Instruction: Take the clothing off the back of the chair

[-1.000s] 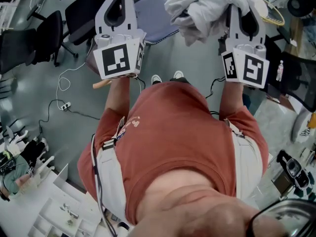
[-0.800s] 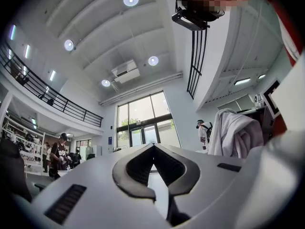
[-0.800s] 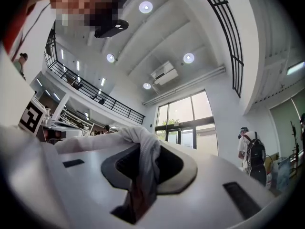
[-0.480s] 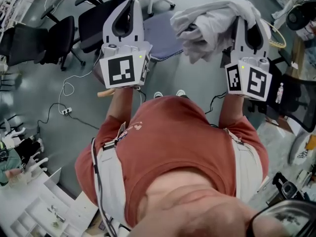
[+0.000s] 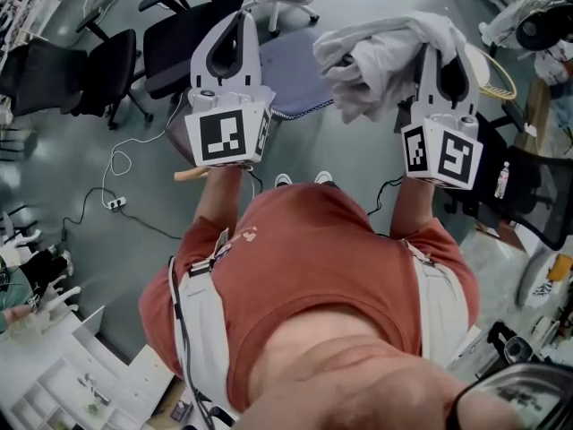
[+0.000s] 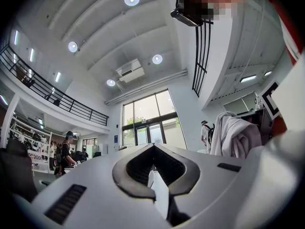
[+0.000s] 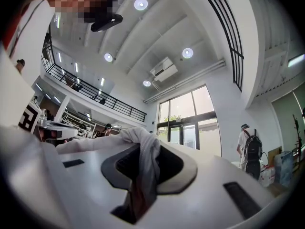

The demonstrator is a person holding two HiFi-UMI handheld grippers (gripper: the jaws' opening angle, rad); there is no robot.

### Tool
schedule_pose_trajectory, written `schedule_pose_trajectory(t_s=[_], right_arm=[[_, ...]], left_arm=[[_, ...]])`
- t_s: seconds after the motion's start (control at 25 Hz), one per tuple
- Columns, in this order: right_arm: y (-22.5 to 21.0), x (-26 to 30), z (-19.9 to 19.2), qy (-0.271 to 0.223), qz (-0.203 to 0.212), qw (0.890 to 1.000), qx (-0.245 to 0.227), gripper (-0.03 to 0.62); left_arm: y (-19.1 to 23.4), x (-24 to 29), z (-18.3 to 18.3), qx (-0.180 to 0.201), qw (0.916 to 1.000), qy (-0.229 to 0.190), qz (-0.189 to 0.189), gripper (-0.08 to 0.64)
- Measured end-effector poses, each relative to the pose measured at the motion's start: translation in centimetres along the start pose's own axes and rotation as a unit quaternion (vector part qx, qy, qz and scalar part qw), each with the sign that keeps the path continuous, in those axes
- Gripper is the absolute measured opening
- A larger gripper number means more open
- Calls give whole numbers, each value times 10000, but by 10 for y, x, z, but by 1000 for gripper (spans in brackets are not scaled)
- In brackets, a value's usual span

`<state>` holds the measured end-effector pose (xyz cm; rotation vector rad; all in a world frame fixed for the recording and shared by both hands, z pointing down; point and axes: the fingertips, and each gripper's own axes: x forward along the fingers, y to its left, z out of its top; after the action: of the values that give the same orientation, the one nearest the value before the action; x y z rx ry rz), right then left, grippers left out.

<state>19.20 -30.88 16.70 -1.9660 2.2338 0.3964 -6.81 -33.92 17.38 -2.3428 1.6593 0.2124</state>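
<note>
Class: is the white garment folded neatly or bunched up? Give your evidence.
Bunched up: the white garment hangs in crumpled heaps over the right gripper, whose jaws pinch a strip of it.

In the head view the white clothing (image 5: 385, 52) buries the tips of the right gripper (image 5: 440, 61). Both hands sit behind the marker cubes (image 5: 224, 137) (parts of the grippers). The chair (image 5: 291, 70) is half covered by the left gripper (image 5: 229, 25); its back probably lies behind it.

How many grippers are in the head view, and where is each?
2. The left gripper is at upper left, shut and empty; the right gripper, at upper right, grips the white clothing. None seems hidden.
</note>
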Motion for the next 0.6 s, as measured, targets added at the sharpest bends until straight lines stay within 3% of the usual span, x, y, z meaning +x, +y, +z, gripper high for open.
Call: schedule_pose_trajectory(t_s=[0.6], right_arm=[[1,0,-5,-82,80,9999,6,78]], left_arm=[[-2,-2,-10,-47,10000,62,45,14]])
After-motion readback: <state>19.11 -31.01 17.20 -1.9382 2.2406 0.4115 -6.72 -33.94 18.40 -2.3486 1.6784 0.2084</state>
